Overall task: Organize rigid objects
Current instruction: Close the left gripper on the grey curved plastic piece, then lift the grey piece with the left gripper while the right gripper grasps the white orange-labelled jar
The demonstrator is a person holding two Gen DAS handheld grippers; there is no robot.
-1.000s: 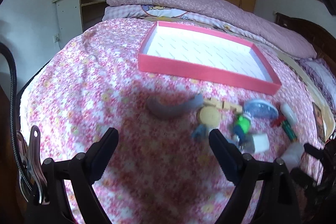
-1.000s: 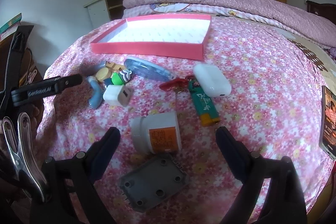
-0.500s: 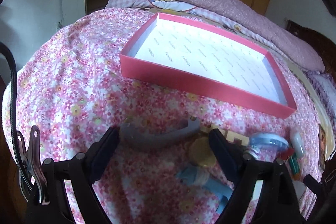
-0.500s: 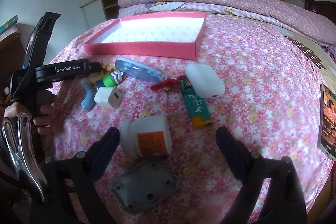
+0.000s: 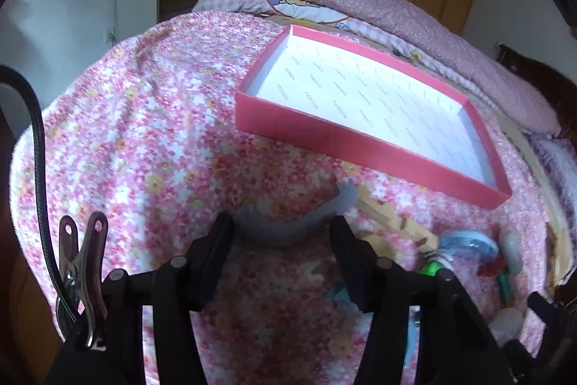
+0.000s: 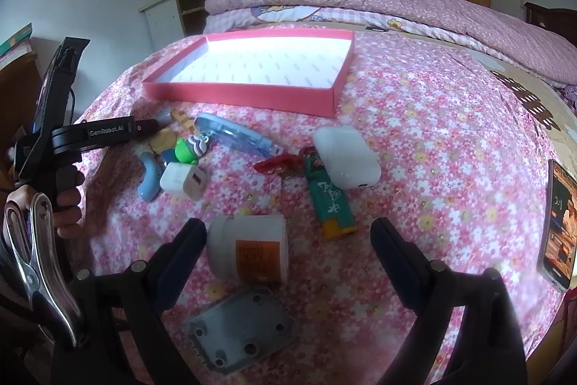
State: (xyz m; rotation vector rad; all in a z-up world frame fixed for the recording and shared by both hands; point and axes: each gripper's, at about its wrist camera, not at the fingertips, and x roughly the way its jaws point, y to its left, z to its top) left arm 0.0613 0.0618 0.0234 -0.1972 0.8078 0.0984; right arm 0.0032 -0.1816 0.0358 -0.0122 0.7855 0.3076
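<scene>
Just in front of the empty pink tray (image 5: 364, 141), the left gripper (image 5: 280, 233) was closing around a curved grey piece (image 5: 288, 222) to lift it, while the right gripper (image 6: 288, 240) waited spread wide over a white jar (image 6: 249, 251).

One pink tray (image 6: 238, 94), one white jar (image 6: 249, 253), one lighter (image 6: 330, 201), one white case (image 6: 346, 157), one grey plate (image 6: 245, 331), one charger (image 6: 184, 181)

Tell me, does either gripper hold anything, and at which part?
Left gripper is closing across the grey curved piece, at its middle; firm hold unclear. Right gripper holds nothing.
</scene>
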